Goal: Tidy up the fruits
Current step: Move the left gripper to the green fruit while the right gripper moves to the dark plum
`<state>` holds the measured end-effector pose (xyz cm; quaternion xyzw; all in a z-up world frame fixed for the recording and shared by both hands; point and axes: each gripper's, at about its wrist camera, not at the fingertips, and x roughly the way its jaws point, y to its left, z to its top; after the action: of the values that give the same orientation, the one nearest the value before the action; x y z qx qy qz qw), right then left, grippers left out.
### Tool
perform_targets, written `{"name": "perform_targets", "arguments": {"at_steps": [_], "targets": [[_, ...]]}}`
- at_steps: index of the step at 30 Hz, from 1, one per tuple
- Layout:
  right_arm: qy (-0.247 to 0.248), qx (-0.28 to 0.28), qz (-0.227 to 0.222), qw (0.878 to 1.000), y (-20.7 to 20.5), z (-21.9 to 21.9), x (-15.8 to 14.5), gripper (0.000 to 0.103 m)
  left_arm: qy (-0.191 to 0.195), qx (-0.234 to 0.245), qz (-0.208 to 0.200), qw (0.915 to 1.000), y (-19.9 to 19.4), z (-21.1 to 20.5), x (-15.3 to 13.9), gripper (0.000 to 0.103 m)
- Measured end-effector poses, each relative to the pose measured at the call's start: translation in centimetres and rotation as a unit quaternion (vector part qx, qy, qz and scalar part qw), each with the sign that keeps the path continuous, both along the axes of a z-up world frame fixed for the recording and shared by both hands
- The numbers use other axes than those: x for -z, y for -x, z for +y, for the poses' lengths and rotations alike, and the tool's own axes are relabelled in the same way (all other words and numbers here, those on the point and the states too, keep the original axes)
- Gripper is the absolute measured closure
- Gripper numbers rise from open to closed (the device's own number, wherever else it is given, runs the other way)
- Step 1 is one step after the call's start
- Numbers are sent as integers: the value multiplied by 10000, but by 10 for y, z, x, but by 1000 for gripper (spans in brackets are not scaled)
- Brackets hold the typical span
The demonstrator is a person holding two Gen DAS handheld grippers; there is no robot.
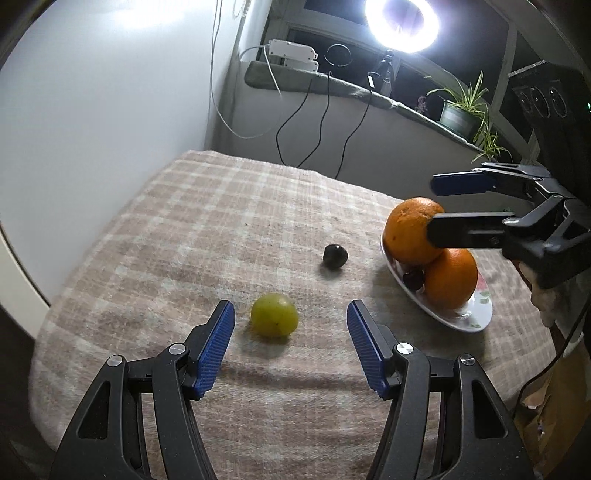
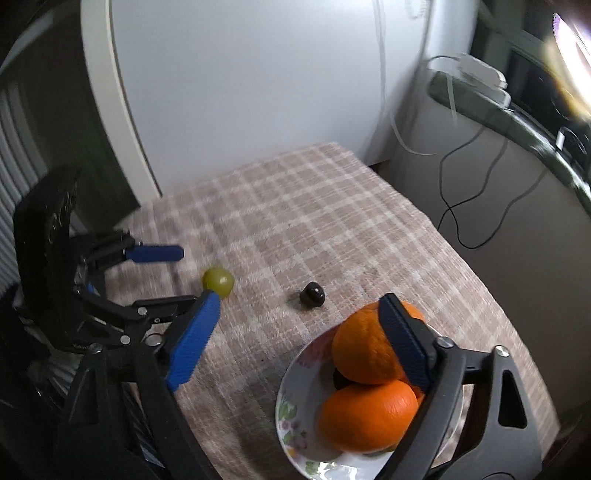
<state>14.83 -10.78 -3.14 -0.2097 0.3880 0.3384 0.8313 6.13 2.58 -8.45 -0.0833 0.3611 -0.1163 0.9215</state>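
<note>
A green grape lies on the checked cloth just ahead of my left gripper, which is open with its blue pads either side of it and apart from it. A dark cherry lies further on. Two oranges, one stacked on the other, fill a flowered plate with another cherry. My right gripper is open above the plate; its right finger crosses the top orange, pads not pressing it. The loose cherry and the grape show beyond.
The cloth-covered table ends near a white wall on the left and drops off at the back, where cables hang. A sill holds a ring light and a potted plant. Brown cardboard stands at the right.
</note>
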Motion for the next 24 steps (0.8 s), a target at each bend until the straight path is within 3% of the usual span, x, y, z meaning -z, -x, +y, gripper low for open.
{"name": "perform_targets", "arguments": {"at_steps": [10, 24], "targets": [[870, -409, 339, 9948, -21, 31, 30, 44, 125, -69, 193, 9997, -8, 13, 15, 49], [1877, -868, 807, 9751, -57, 65, 66, 56, 244, 35, 335, 9991, -20, 17, 25, 55]]}}
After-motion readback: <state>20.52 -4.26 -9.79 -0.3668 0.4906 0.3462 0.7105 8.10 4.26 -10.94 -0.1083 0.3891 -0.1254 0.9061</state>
